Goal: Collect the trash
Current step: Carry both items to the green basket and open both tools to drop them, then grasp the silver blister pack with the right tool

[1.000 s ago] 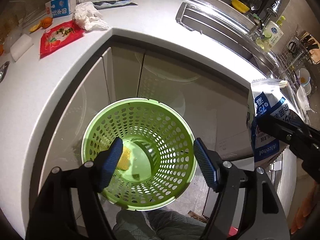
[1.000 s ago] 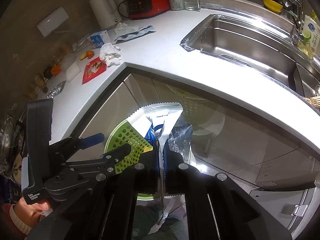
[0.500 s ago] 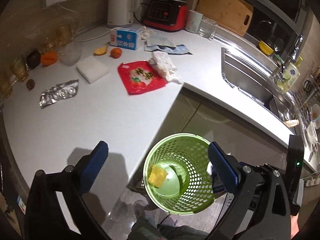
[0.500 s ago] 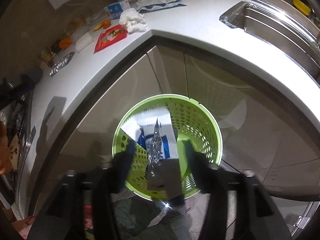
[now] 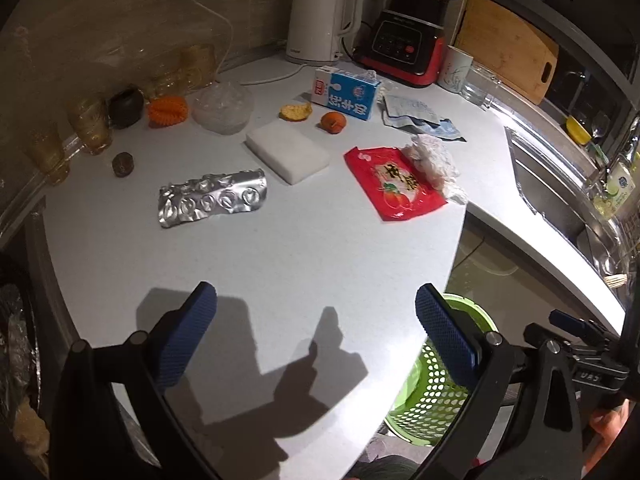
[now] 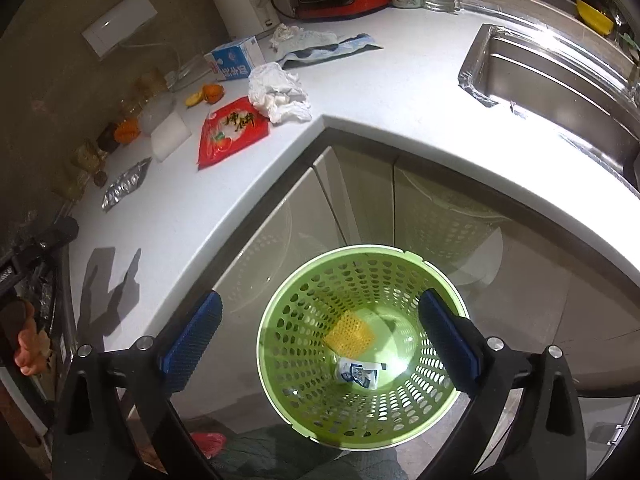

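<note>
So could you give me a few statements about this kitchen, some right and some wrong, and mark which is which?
1. The right gripper is open and holds nothing. True.
2. The green perforated plastic bin is empty. False: a blue and white wrapper and a yellow mesh piece lie at its bottom.
3. The crumpled white tissue lies partly on the flat red snack packet. True.
4. The left gripper is shut on the silver foil blister sheet. False: it is open above the white countertop, and the sheet lies apart from it.
5. The blue and white milk carton lies on its side. True.
</note>
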A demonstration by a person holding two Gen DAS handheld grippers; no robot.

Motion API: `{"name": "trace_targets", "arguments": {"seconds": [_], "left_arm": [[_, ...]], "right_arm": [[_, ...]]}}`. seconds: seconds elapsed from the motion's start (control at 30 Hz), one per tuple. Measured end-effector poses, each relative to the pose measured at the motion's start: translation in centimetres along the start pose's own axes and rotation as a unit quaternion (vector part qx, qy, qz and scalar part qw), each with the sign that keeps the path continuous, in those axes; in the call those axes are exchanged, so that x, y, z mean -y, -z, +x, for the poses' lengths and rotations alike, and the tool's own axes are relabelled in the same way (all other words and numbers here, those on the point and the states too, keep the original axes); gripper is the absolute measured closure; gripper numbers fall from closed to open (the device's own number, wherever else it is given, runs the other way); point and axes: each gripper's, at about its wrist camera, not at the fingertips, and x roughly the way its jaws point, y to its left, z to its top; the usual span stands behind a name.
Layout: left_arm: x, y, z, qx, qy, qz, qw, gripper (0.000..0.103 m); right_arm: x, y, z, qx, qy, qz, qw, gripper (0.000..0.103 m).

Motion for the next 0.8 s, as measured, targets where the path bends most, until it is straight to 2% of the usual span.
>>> {"name": "trace_targets", "arguments": {"seconds": [0.13,0.23,0.33,0.6,0.67,0.8], "left_arm": [[-2.3,-1.3,1.0,0.013,-0.020,-0.002,0.9997,0.008],[-3.5,-2.4,2.0,0.019,-0.033,0.015,0.9992,0.008],[-4.5,-3.4,2.9,0.020,-0.034,0.027,0.9988,0.008],[-7.0,-5.2,4.9,0.016,-0.022,0.005,0.9996,0.008],[-7.4,-5.5,5.1,0.014,-0.024,0.004,0.9996,0.008],[-8.2,-5.8,5.2,0.010,-0.034,-0.015,0.9993,0.008]], "right_arm": [[-1.4,-1.0,0.1,0.004,-0.006,-0.003,1.000,0.005],[-2.7,-1.6,0.6,0.000,-0.008,-0.014,1.000,0.005],[-3.8,-2.2,1.2,-0.007,-0.015,-0.023,1.000,0.005],[-6.7,-4.7,3.5,-0.026,-0.036,-0.059,0.997,0.005],[-7.7,-5.5,4.1,-0.032,-0.045,-0.077,0.996,0.005],[-10.9,-7.6,5.2,-0.037,-0.071,-0.157,0.984,0.005]]}}
